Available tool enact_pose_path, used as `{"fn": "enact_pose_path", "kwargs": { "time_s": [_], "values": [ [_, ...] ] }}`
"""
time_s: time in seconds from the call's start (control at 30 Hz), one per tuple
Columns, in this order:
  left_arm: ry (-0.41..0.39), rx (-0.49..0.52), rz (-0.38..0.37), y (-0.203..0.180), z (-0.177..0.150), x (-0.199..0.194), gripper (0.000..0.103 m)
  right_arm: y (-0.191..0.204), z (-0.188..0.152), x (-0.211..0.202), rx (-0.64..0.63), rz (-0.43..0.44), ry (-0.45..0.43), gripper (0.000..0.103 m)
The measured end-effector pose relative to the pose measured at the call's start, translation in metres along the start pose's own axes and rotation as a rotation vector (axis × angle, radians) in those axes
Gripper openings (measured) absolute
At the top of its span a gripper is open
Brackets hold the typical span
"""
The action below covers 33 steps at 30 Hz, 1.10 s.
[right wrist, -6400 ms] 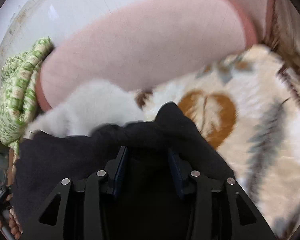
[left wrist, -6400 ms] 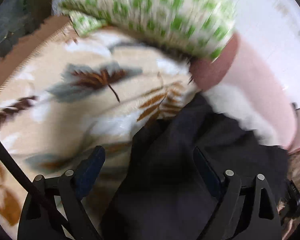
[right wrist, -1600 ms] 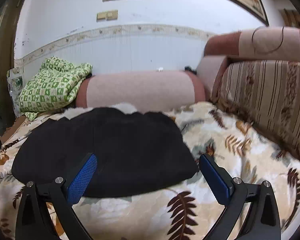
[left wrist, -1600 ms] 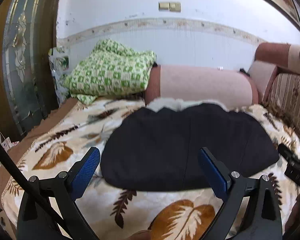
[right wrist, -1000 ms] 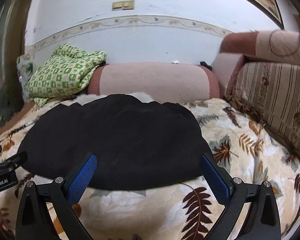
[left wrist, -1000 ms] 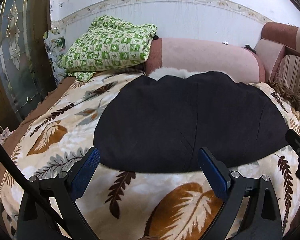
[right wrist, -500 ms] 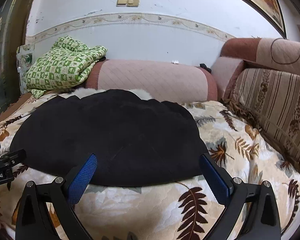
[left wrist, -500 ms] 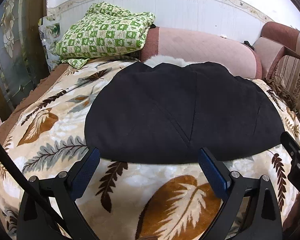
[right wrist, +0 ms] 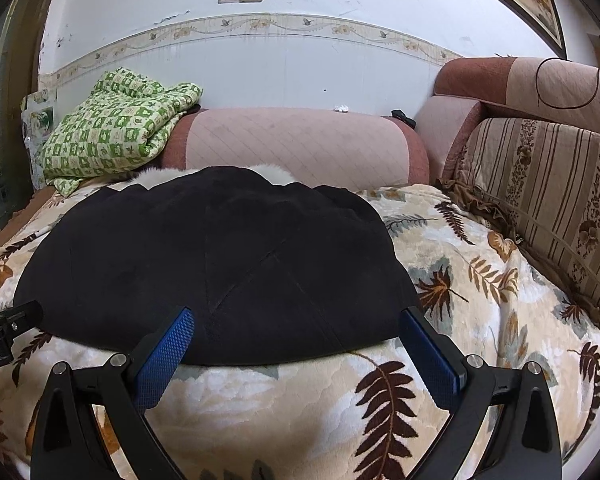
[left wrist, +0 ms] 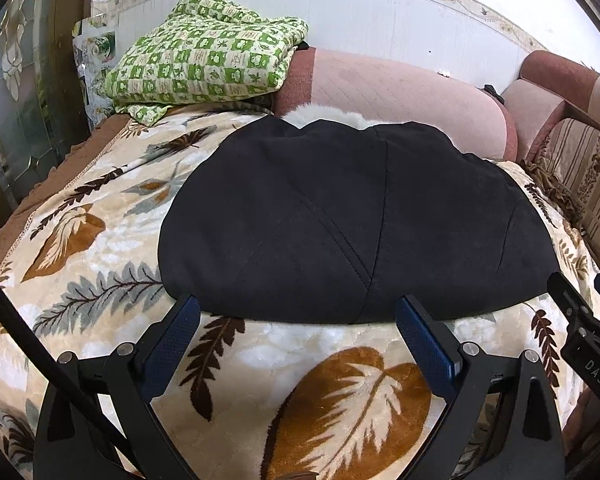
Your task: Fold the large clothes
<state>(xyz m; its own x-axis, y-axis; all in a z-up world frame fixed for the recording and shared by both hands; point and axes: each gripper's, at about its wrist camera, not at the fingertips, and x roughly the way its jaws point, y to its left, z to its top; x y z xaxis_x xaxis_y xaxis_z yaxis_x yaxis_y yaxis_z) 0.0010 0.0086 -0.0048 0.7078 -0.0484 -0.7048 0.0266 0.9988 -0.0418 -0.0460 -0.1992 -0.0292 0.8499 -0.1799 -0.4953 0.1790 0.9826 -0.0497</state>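
A large black garment (left wrist: 340, 216) (right wrist: 220, 264) lies folded flat on the leaf-patterned blanket (left wrist: 332, 384) (right wrist: 480, 280), with white fur trim (left wrist: 324, 114) (right wrist: 268, 170) showing at its far edge. My left gripper (left wrist: 298, 318) hovers open just before the garment's near hem, holding nothing. My right gripper (right wrist: 298, 330) is also open and empty at the near hem, further right. Part of the right gripper (left wrist: 584, 320) shows at the right edge of the left wrist view, and part of the left gripper (right wrist: 4, 320) at the left edge of the right wrist view.
A pink bolster (left wrist: 400, 96) (right wrist: 292, 144) runs behind the garment. A folded green checkered quilt (left wrist: 204, 64) (right wrist: 116, 124) rests at the back left. A striped sofa back (right wrist: 548, 184) rises on the right. A glass door (left wrist: 24, 96) stands at the left.
Both grippers, earlier close over the garment with the right shut on it, have let go and drawn back. In the last second both drifted down toward the near hem.
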Motion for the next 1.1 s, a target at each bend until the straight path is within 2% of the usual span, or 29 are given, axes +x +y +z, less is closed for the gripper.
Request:
{"fn": "enact_pose_path", "kwargs": {
  "time_s": [0.77,1.1],
  "values": [
    [0.037,-0.034,-0.023,0.0047,-0.0013,0.0060,0.098,0.0087,-0.0036,0.0002,-0.037,0.001,0.009,0.103],
    [0.026,-0.031,0.002,0.0057,-0.0009,0.0046,0.098,0.0104,-0.0042,0.0004,-0.040,0.000,0.013,0.103]
  ]
}}
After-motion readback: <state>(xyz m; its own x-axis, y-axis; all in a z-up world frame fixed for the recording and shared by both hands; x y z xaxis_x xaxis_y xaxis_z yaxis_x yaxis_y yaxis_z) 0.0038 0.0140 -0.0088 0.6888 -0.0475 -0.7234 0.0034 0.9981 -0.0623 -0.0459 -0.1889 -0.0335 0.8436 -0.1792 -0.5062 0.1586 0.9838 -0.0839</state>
